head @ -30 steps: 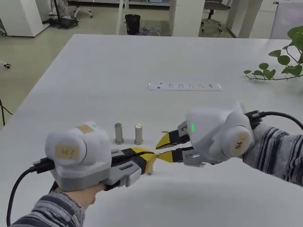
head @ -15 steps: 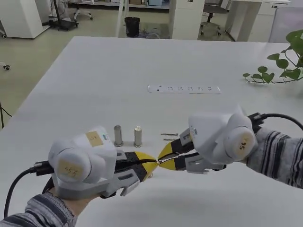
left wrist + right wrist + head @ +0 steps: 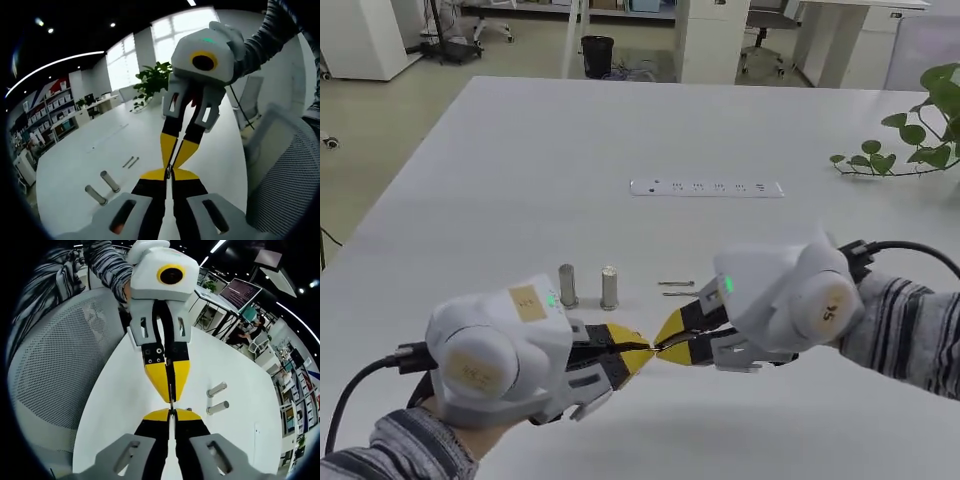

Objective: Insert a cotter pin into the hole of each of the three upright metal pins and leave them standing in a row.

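Head view: left gripper (image 3: 628,354) and right gripper (image 3: 670,338) meet tip to tip near the upright metal pins (image 3: 609,288).
Both jaw pairs are closed, with a thin cotter pin (image 3: 658,347) between them.

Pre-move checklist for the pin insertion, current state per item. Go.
1. Left gripper jaws closed: ok.
2. Right gripper jaws closed, tips meeting the left's: ok.
3. What the tips pinch: cannot tell, too thin.
4. Metal pins upright, side by side: ok.
5. Three pins in the row: not ok, two stand there.
6. Two cotter pins lying on the table beside the row: ok.
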The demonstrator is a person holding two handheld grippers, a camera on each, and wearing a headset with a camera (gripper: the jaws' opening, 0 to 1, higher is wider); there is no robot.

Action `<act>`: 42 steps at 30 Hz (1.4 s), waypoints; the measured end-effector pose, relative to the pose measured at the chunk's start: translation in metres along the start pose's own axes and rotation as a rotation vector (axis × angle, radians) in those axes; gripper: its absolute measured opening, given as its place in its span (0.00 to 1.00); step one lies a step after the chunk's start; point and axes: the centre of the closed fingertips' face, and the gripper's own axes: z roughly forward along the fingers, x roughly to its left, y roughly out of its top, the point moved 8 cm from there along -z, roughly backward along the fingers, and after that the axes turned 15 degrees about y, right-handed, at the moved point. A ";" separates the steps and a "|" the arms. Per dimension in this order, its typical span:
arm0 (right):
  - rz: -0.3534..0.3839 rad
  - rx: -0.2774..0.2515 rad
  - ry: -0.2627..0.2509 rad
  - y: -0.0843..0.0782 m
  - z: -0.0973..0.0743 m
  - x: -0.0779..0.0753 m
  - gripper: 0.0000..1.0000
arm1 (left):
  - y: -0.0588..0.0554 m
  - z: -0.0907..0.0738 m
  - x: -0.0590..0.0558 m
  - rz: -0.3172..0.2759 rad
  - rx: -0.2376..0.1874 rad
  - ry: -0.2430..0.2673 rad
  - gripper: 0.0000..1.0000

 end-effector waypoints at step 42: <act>0.274 0.132 -0.085 -0.060 0.034 -0.030 0.00 | -0.060 0.052 0.002 -0.324 0.187 0.322 0.18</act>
